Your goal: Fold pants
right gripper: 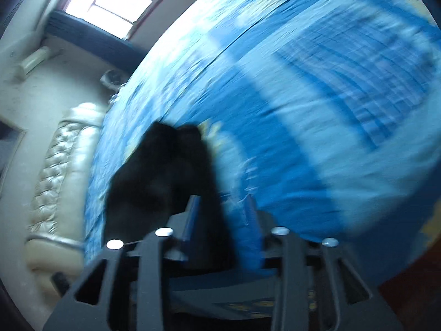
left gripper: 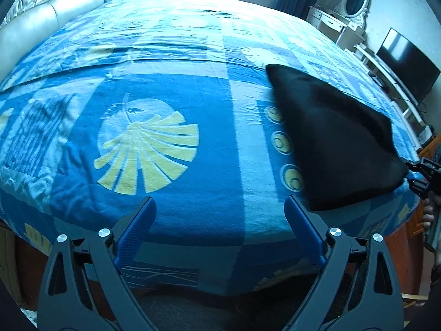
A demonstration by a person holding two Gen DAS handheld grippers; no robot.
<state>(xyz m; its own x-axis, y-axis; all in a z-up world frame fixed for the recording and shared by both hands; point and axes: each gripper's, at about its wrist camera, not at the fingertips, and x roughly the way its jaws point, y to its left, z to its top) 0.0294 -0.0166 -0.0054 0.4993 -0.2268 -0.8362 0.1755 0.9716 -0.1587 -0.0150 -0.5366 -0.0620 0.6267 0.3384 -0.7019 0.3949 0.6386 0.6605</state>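
Lying on the right part of the bed's blue patterned bedspread, the black pants form a folded dark wedge that reaches to the mattress edge. The left gripper hovers over the near edge with its blue-padded fingers wide apart and nothing between them; its right finger tip sits just beside the pants' near corner. At the far right of that view, the right gripper meets the pants' outer corner. In its own blurred wrist view, the right gripper has its fingers partly apart with a strip of black cloth running between them; whether the pads press it cannot be told. A tufted cream headboard, a white vanity with oval mirror, and a dark television ring the bed.
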